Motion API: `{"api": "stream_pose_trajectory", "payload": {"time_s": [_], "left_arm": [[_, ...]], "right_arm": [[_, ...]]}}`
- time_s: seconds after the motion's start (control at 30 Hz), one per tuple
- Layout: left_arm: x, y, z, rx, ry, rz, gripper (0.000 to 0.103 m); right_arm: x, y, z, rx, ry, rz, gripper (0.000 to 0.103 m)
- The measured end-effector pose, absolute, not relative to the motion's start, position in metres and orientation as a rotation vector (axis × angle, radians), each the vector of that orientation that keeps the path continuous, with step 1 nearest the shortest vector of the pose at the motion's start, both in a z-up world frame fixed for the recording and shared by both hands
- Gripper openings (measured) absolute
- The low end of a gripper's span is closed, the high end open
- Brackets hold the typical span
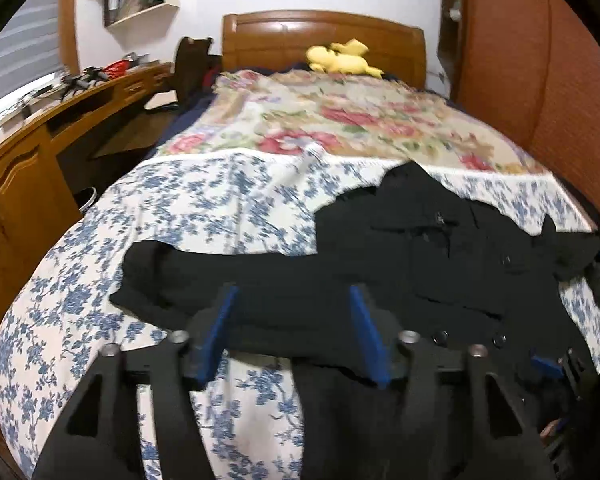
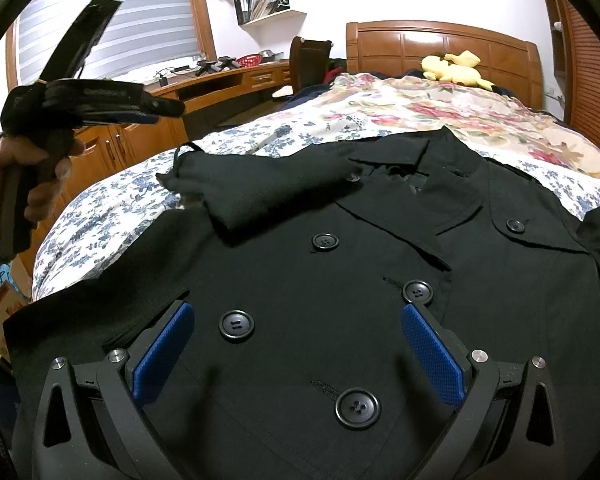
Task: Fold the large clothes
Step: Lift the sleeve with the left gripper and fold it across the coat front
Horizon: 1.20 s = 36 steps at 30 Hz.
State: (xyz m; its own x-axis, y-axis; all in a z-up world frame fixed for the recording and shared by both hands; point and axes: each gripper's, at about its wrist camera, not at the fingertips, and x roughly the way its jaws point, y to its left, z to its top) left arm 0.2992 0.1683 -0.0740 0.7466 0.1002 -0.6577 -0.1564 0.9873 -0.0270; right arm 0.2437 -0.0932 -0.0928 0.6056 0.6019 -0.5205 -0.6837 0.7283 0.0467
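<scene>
Coat: a black double-breasted coat (image 2: 340, 280) lies front-up and spread across the bed (image 1: 204, 200), collar toward the headboard, one sleeve (image 2: 260, 188) already folded over the chest.
Left tool (image 1: 292, 320): released, jaws wide, hovering just over the other sleeve (image 1: 220, 276); grasping nothing.
Right tool (image 2: 300, 344): released, jaws apart above the buttoned front.
Handling: probably heavy, thick, soft cloth that drapes and sags; not slippery or fragile.
Where to grip: likely sleeve cuff, shoulder seam or hem edge, away from the buttons (image 2: 236, 326).
</scene>
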Motion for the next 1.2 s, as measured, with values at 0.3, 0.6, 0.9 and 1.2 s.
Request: {"api": "stream_pose_trajectory", "payload": {"time_s": [0.3,0.6,0.9,1.2], "left_arm": [[0.319,0.239,-0.106,-0.117,0.733,0.316,0.072],[0.342,0.315,-0.169,-0.267,0.822,0.444,0.072],[0.353,0.339,-0.212,-0.437,0.886,0.445,0.072],[0.38,0.302,-0.201,-0.243,0.966,0.437,0.014]], "right_arm": [[0.243,-0.093,-0.094,-0.169,0.543,0.746,0.103],[0.244,-0.093,-0.094,-0.175,0.547,0.748,0.103],[0.244,-0.094,-0.095,-0.174,0.55,0.753,0.103],[0.241,-0.093,-0.095,-0.176,0.543,0.741,0.103]]}}
